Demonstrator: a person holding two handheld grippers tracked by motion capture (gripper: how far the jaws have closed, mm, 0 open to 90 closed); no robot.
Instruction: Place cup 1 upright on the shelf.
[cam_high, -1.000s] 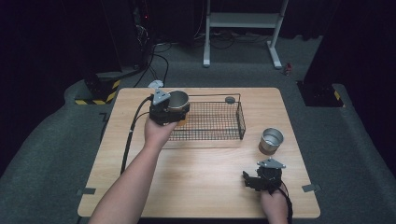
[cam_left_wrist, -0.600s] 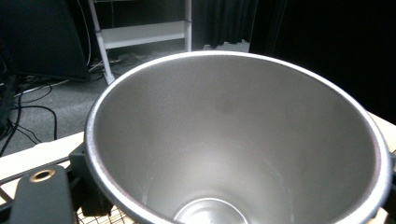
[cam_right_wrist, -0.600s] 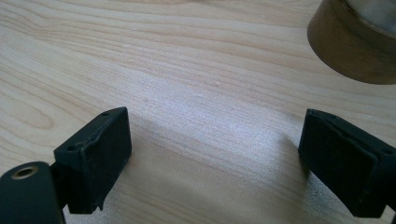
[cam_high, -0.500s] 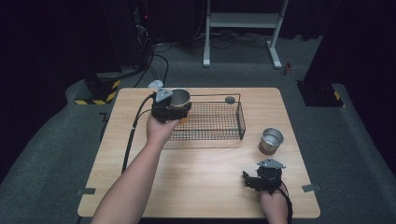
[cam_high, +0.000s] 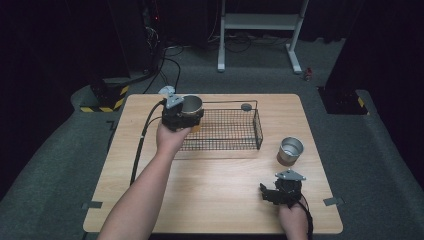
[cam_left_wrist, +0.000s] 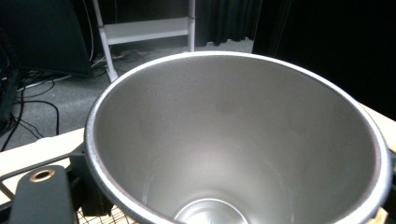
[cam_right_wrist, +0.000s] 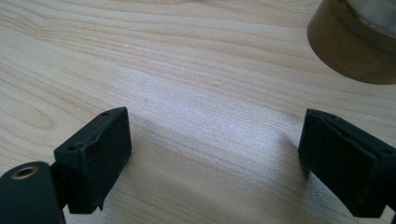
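The jaws of the left gripper (cam_high: 184, 116) are closed on a steel cup (cam_high: 191, 105), pinching it near its rim and holding it upright with its mouth up, over the near-left corner of the wire basket (cam_high: 257, 131). In the left gripper view the cup's open mouth (cam_left_wrist: 238, 140) sits right in front of the camera, its polished inside running down to the round base, with a patch of basket mesh just below the rim at the lower left. The cup hangs above the mesh floor, so the way into the basket from here is straight down; whether its base already touches the wire I cannot tell. The basket's long axis runs left to right across the worktop (cam_high: 220, 200), and most of its floor lies to the right of the held cup, bare apart from a small dark round thing (cam_high: 246, 106) on the far rim.

Further right, a second steel cup (cam_high: 290, 150) stands upright on the worktop, just beside the basket's right end and apart from it.

The right gripper (cam_high: 281, 192) rests low at the near-right edge, jaws spread wide with nothing between them. Its own view shows bare wood between the pads and the brown band of the second cup (cam_right_wrist: 355, 46) ahead at the upper right. That cup lies ahead of the right hand and well apart from the left, so the right hand is the nearer one for it.
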